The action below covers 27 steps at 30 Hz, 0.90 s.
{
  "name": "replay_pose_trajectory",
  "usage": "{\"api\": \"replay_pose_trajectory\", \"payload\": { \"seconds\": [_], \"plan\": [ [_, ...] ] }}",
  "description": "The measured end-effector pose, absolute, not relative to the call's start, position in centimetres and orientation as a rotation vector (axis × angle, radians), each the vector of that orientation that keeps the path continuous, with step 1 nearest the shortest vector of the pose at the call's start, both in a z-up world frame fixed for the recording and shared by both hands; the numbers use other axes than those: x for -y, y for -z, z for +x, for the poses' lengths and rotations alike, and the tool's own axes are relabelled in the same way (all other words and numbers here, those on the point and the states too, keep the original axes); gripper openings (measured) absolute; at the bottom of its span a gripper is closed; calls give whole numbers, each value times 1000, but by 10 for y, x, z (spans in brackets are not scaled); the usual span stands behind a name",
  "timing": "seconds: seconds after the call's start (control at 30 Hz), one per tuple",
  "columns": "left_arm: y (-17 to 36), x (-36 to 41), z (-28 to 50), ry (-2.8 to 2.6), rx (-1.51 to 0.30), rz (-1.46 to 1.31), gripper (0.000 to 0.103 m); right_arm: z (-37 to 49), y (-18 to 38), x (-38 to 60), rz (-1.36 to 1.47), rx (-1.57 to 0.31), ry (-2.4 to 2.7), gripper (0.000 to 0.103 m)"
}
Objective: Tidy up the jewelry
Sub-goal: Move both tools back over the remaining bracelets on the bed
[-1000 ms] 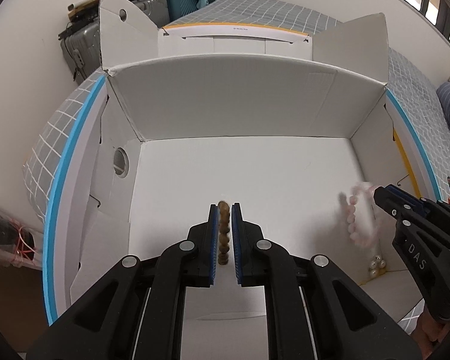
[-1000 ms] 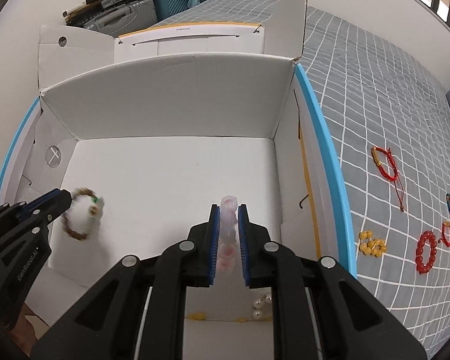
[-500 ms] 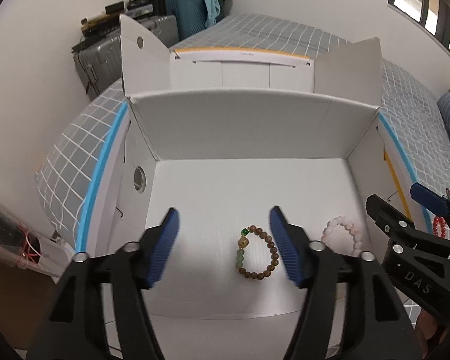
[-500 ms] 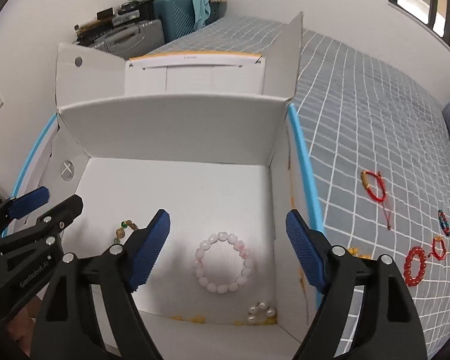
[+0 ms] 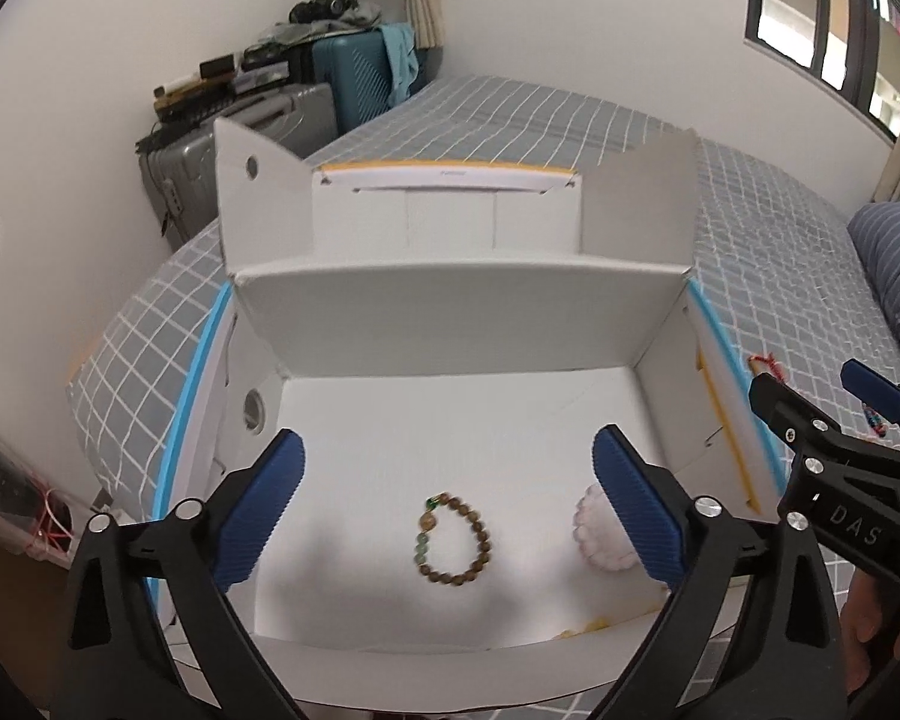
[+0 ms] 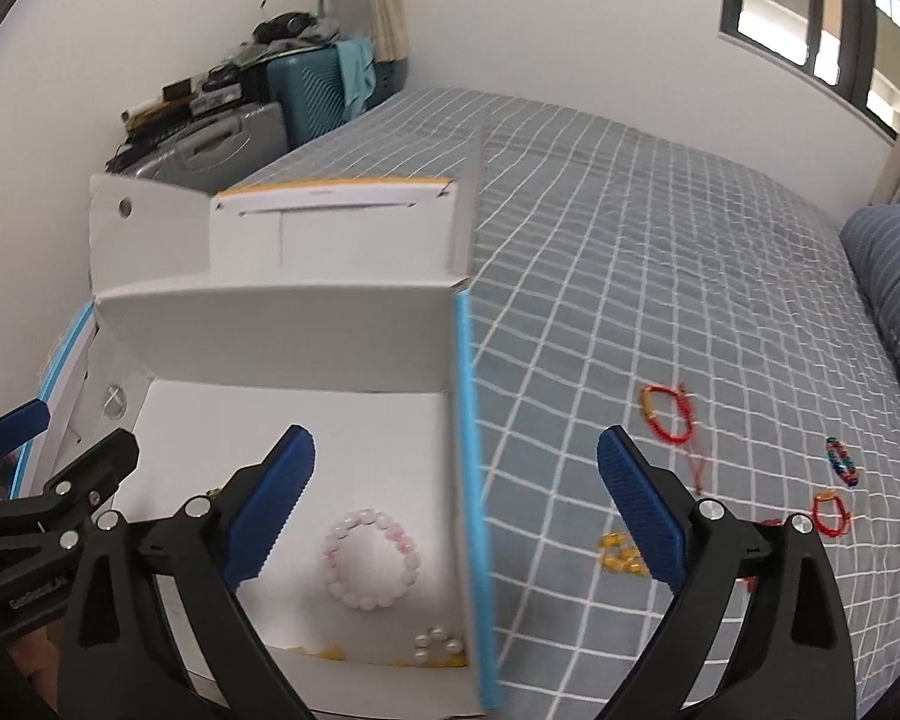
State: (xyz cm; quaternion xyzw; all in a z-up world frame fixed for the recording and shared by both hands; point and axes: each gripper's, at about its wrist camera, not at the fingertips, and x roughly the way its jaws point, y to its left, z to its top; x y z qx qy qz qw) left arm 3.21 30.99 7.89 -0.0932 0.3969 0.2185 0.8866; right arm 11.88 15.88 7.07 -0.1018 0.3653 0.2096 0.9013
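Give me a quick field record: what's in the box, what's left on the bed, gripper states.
container: white cardboard box, flaps open, on the grey checked bedspread
in box: brown bead bracelet; pink bead bracelet; pearl cluster in the near right corner; yellow bits along the near wall
on bed: red cord bracelets; yellow beads; multicolour bracelet
left gripper: open, holding nothing, brown bracelet lying below
right gripper: jaws opening, holding nothing, straddling the box's right wall
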Motion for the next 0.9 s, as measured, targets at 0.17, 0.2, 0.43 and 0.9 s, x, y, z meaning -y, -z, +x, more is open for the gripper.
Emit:
{"api": "replay_pose_trajectory", "payload": {
  "seconds": [0.17,0.2,0.43,0.9],
  "plan": [
    [-85,-294,42,-428,-811,-186,97,129,-76,-136,-209,-728,-389,94],
    [-86,-291,44,-421,-804,-184,97,132,-76,-130,-205,-726,-377,94],
    [-89,-265,63,-363,-801,-172,97,150,-79,-91,-180,-720,-313,94],
    [-85,-177,123,-179,-818,-103,97,197,-68,29,-169,-723,-137,94]
  ]
}}
